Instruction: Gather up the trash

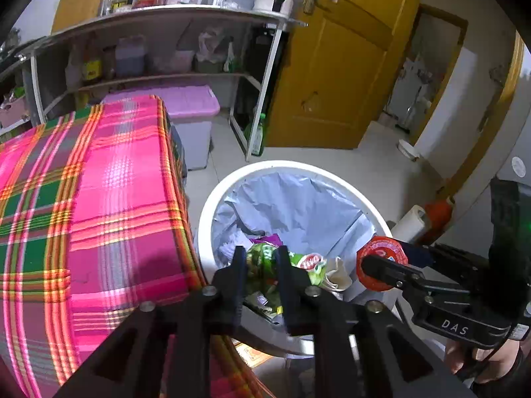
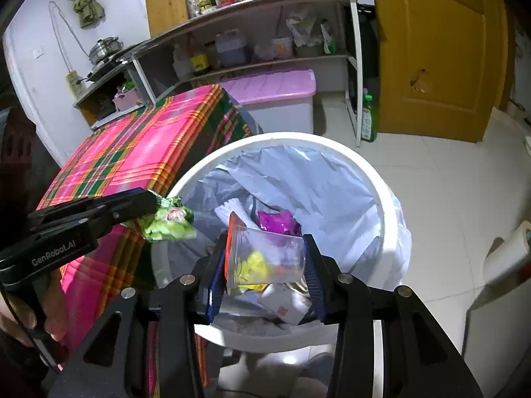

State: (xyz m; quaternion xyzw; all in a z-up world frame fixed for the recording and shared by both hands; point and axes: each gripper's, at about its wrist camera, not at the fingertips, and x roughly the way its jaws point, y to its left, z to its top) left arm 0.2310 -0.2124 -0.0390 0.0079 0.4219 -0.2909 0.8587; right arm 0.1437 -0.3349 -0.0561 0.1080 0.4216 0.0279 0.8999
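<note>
Trash sits in both grippers above a white bin [image 2: 371, 179] lined with a pale blue bag [image 2: 298, 179], standing on the tiled floor [image 2: 448, 179] just beside a tabletop [image 1: 99, 199] covered in pink, green and orange plaid. Left gripper [image 1: 260, 265] is clenched on a crumpled green snack wrapper [image 1: 265, 262] bearing a red oval logo, lettering too small to read; seen from the right wrist, the wrapper [image 2: 169, 224] hangs over the bin's near-left rim. Left gripper body reads "GenRobot.AI" in that view. Right gripper [image 2: 265, 255] grasps a clear plastic cup [image 2: 272, 252] lying sideways between its fingers, red lid to the left, yellow scraps inside. From the left wrist the cup's red lid [image 1: 381, 262] shows printing, illegible; right gripper body reads "DAS". Inside the bin: a purple wrapper [image 2: 277, 222], white paper, a small carton. Pink-lidded storage box [image 2: 275, 89] stands behind the tabletop under shelving, yellow door [image 2: 438, 49] beyond.
</note>
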